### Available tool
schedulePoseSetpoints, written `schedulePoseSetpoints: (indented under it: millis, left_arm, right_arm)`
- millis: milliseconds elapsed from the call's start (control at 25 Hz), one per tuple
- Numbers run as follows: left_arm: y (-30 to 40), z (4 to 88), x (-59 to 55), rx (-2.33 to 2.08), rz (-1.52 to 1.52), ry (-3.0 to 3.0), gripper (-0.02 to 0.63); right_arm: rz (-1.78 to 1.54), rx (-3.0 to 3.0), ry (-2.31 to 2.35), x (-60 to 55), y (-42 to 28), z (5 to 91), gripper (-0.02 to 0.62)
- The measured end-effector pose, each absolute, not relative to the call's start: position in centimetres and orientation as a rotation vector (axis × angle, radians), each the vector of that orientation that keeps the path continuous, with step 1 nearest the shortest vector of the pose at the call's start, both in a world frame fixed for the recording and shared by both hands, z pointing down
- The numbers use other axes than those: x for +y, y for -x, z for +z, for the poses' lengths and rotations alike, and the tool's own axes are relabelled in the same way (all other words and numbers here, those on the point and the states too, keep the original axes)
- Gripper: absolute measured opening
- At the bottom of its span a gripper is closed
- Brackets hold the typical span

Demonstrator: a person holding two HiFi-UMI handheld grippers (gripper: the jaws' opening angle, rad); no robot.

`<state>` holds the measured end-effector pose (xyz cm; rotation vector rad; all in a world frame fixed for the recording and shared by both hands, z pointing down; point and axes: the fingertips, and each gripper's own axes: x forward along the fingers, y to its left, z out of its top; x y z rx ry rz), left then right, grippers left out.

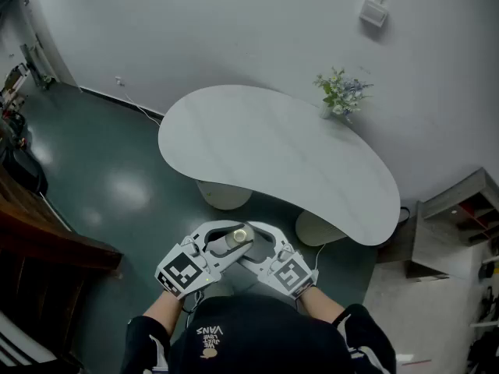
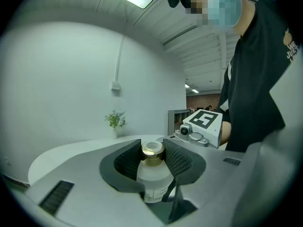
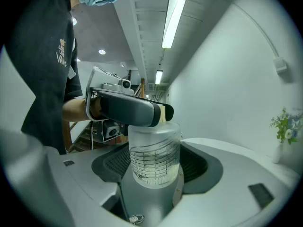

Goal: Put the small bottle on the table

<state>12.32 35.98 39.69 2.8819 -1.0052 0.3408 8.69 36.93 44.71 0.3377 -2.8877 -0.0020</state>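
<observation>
- Small frosted-glass bottle (image 2: 152,176) w/ gold cap (image 2: 152,149) and printed label: upright, up in the air close in front of the person, over dark green floor (image 1: 101,178). Not on the table.
- Left gripper (image 2: 152,148): jaws part-way closed. Dark textured pads (image 2: 179,160) pressed on cap and neck from both sides, so has hold of the bottle.
- Right gripper (image 3: 156,159): jaws spread as wide as they go, one each side of bottle's body. Pads (image 3: 116,162) just beside the glass, no squeeze seen.
- In right gripper view: one jaw of left gripper lies across top of the bottle, at cap level.
- In head view: both grippers meet nose to nose round the bottle. Left marker cube (image 1: 185,271) and right marker cube (image 1: 290,273) sit nearest the person's dark sleeves.
- White kidney-shaped table (image 1: 265,154): ahead of grippers, apart from bottle, on two pale round legs.
- Small vase of blue-white flowers (image 1: 341,93): on table's far edge, near white wall.
- Grey open shelf unit (image 1: 460,224): right of table, by the wall.
</observation>
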Motion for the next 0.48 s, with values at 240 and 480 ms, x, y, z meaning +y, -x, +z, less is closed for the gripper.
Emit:
schedulePoseSetpoints:
  millis: [240,480]
  left_arm:
    - [-13.7,39.4,37.7,-1.025,0.343,-2.892,0.16]
    - [-13.5,39.4,37.5,-1.028,0.343,-2.89,0.16]
  right_arm:
    - [-0.058,-2.891,-0.327,38.5,-10.0,44.7,0.279]
    - [-0.021,-2.903,-0.329,38.5,-9.8,44.5,0.279]
